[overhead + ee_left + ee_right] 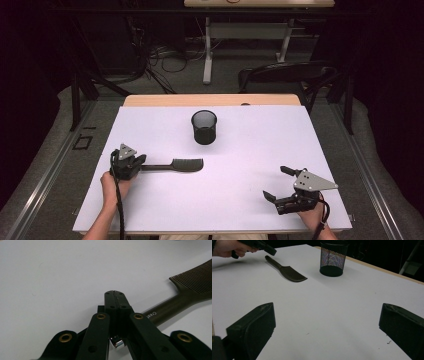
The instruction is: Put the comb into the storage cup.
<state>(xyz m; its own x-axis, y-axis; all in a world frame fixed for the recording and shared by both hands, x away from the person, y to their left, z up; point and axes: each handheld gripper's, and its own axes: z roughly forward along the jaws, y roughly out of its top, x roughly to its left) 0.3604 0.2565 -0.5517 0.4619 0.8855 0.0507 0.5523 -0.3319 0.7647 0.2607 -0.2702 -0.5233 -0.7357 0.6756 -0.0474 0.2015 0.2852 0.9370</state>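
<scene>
The left gripper (142, 164) had pinched its jaws onto the comb (175, 165) by the handle end – flat on the table (250, 150), near the mesh cup (204, 127). Next, probably, a lift toward that cup. The right gripper (280, 185) sat spread – idle.

A black comb (175, 165) with fine ribbed teeth and small white lettering on its dark handle lies on a white table (240, 170) edged in pale wood. A black mesh cup (204, 127) shows a fine grid pattern. The left gripper (141, 163) and right gripper (276, 184) are black, each topped by a grey plate; brass-coloured rivets dot the left one's links.
</scene>
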